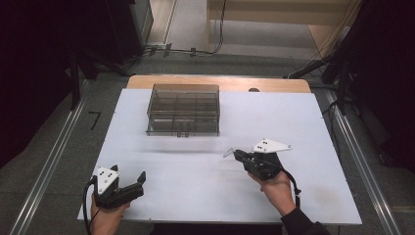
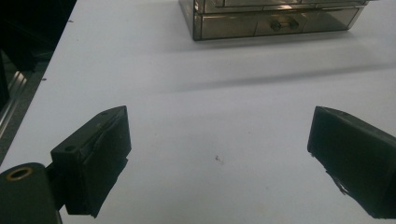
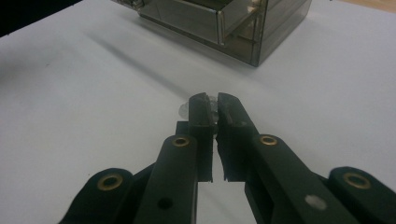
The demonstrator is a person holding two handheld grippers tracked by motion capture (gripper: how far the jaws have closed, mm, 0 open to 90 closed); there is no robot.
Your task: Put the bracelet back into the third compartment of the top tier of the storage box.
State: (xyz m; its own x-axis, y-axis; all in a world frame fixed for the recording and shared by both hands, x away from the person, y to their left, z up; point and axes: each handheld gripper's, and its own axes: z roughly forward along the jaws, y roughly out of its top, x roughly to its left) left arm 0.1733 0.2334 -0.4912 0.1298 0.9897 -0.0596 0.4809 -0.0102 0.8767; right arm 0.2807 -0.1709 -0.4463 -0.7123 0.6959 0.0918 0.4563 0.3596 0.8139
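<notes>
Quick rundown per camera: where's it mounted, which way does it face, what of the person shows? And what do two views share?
High view: above the person's side, looking forward and down on the white table; both hands show, left gripper open, right gripper shut on a small clear object.
Left gripper view: rides the left gripper, facing across the table to the smoky clear drawer box.
Right gripper view: rides the right gripper, jaws pinching the clear object.
Shared: the drawer box.

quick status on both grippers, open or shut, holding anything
left gripper: open, nothing between the jaws
right gripper: shut on a small clear plastic piece
</notes>
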